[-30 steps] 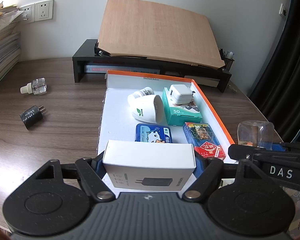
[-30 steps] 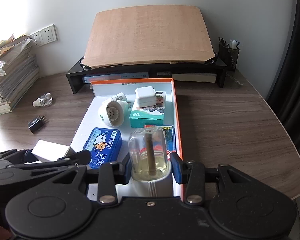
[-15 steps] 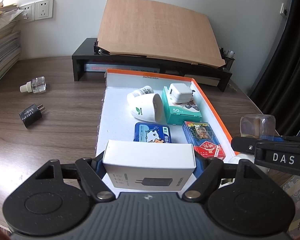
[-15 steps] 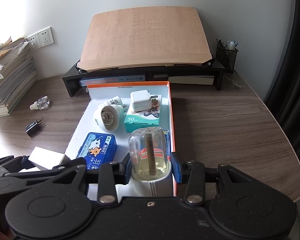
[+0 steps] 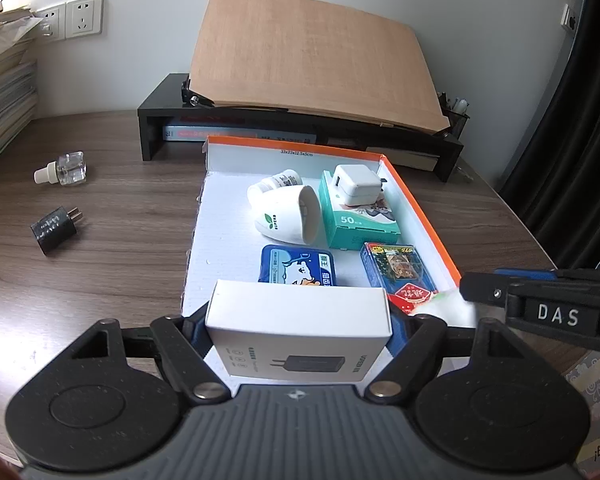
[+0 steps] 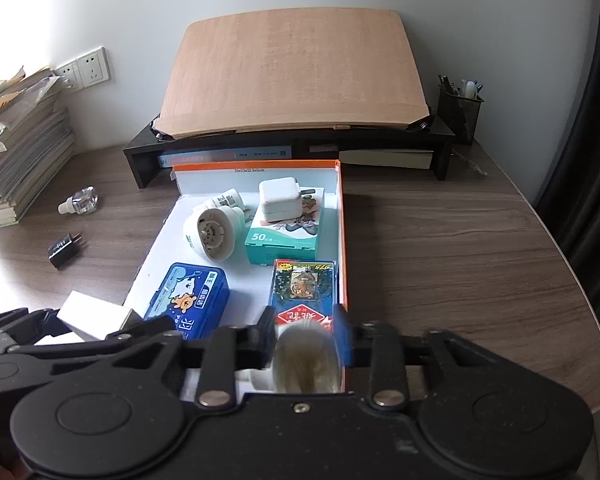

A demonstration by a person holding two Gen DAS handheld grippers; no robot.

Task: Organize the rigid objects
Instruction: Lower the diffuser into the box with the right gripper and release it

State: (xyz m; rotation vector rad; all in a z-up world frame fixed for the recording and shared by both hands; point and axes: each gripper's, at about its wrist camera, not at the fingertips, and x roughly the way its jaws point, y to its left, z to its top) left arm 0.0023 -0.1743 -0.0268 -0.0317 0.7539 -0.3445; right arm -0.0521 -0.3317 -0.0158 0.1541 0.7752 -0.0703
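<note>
Left gripper (image 5: 299, 330): clamped on white charger box (image 5: 300, 330), at near edge of the orange-rimmed tray (image 5: 420, 216)
Right gripper (image 6: 306, 342): fingers closed around blurred clear bottle (image 6: 305, 362), over tray's near right corner

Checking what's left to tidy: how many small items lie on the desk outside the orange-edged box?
2: a clear bottle and a black plug, both left of the box. Others may be hidden.

tray's (image 5: 420, 208) left half bare, right side crowded
</note>
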